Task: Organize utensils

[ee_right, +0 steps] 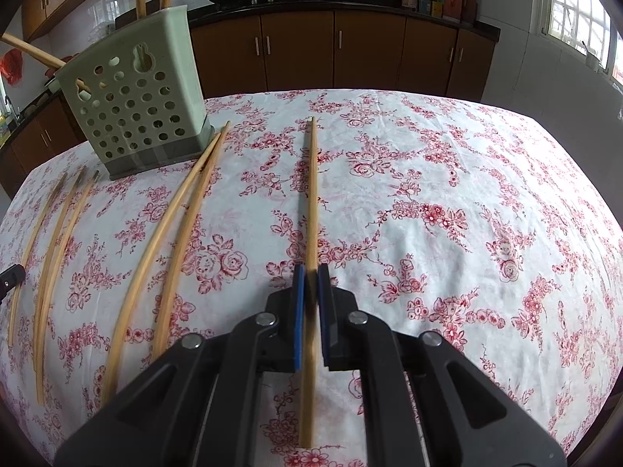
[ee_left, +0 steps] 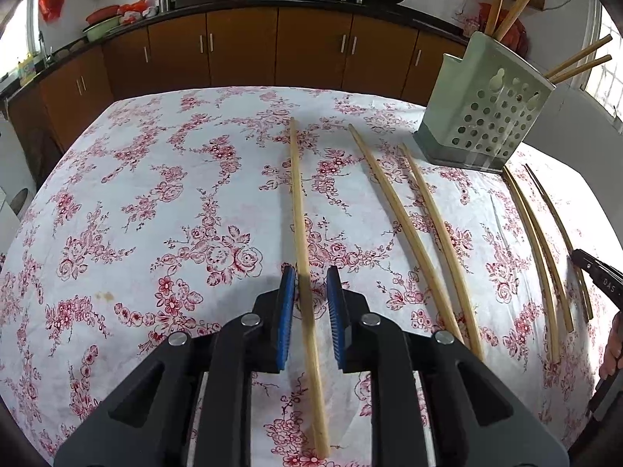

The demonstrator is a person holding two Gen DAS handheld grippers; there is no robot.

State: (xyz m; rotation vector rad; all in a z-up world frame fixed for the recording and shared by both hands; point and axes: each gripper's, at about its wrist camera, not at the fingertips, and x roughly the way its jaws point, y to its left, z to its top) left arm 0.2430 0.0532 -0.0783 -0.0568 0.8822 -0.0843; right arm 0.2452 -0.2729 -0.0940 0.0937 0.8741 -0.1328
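Note:
A bamboo chopstick (ee_left: 296,194) lies on the floral tablecloth (ee_left: 163,179) and runs between the blue pads of my left gripper (ee_left: 310,272). The jaws stand a little apart, with a gap on each side of the stick. My right gripper (ee_right: 311,270) is shut on another chopstick (ee_right: 311,194), which points at the table's far edge; a thin shadow runs beside it. A pale green perforated utensil holder (ee_left: 486,116) (ee_right: 136,109) stands at the back with several chopsticks upright in it. More chopsticks (ee_left: 389,202) (ee_right: 155,241) lie in a row between the two grippers.
A hand (ee_left: 613,346) and the right gripper's black finger show at the right edge of the left wrist view. Brown kitchen cabinets (ee_right: 370,46) with woks on the counter stand beyond the table. The tablecloth (ee_right: 467,194) spreads out right of the held chopstick.

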